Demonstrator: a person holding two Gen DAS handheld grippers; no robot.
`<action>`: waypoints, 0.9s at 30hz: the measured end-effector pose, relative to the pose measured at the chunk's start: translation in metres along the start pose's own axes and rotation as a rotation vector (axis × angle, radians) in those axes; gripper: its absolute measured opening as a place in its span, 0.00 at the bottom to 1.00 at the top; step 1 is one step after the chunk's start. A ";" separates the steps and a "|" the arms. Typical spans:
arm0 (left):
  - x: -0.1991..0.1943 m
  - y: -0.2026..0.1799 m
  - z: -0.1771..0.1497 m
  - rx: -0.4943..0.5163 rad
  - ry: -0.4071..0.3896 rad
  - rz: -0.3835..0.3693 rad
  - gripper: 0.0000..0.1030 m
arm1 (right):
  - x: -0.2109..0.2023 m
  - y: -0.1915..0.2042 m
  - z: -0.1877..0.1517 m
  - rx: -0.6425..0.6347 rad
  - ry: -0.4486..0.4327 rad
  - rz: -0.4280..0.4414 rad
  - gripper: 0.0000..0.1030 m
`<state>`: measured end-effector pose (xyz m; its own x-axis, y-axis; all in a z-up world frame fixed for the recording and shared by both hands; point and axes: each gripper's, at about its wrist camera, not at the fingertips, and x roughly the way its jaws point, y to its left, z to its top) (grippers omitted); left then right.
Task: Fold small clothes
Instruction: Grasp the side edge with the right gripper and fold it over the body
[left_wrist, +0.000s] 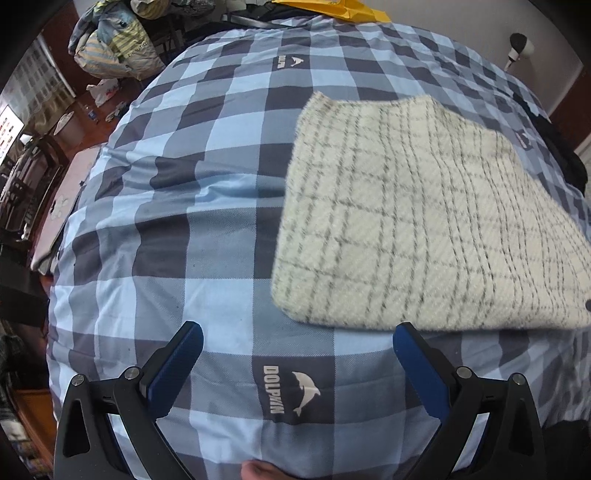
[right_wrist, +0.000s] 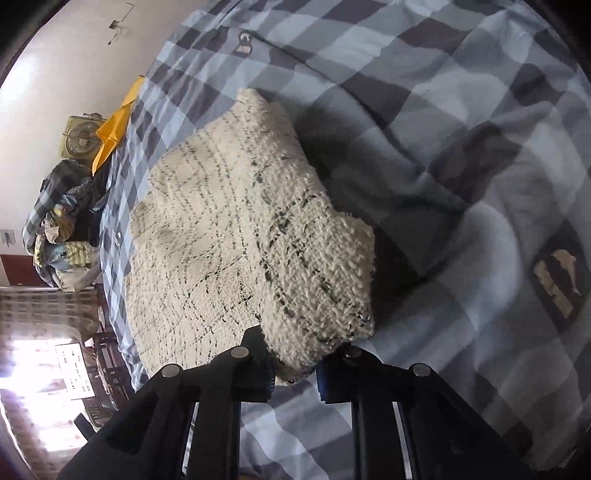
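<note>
A cream knitted garment with a thin dark grid (left_wrist: 417, 221) lies folded on the blue checked bedspread (left_wrist: 221, 184). My left gripper (left_wrist: 297, 339) is open and empty, hovering just in front of the garment's near edge, its blue fingers (left_wrist: 177, 365) apart. In the right wrist view my right gripper (right_wrist: 293, 365) is shut on a thick corner of the same garment (right_wrist: 236, 236), which is lifted a little and folds over between the fingers. The fingertips are mostly hidden by the cloth.
A heap of clothes (left_wrist: 110, 40) sits at the far left end of the bed, also in the right wrist view (right_wrist: 62, 225). A yellow bag (left_wrist: 354, 11) lies at the bed's far end. The bed's left edge drops to a red floor (left_wrist: 85, 122). A fan (right_wrist: 83, 138) stands by the wall.
</note>
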<state>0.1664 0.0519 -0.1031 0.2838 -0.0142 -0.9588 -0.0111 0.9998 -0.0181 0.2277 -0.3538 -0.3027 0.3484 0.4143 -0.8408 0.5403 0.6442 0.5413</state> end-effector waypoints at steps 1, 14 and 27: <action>-0.002 -0.001 0.000 0.004 -0.009 -0.002 1.00 | -0.007 -0.003 -0.002 -0.009 -0.009 -0.009 0.12; -0.032 -0.010 0.001 0.056 -0.128 0.021 1.00 | -0.033 0.094 0.002 -0.288 -0.222 -0.324 0.11; -0.066 0.028 0.004 -0.096 -0.306 0.146 1.00 | 0.062 0.345 -0.136 -0.890 -0.164 -0.222 0.12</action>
<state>0.1508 0.0811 -0.0397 0.5464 0.1485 -0.8242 -0.1584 0.9847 0.0724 0.3313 -0.0181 -0.1683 0.4484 0.1702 -0.8775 -0.1548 0.9817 0.1113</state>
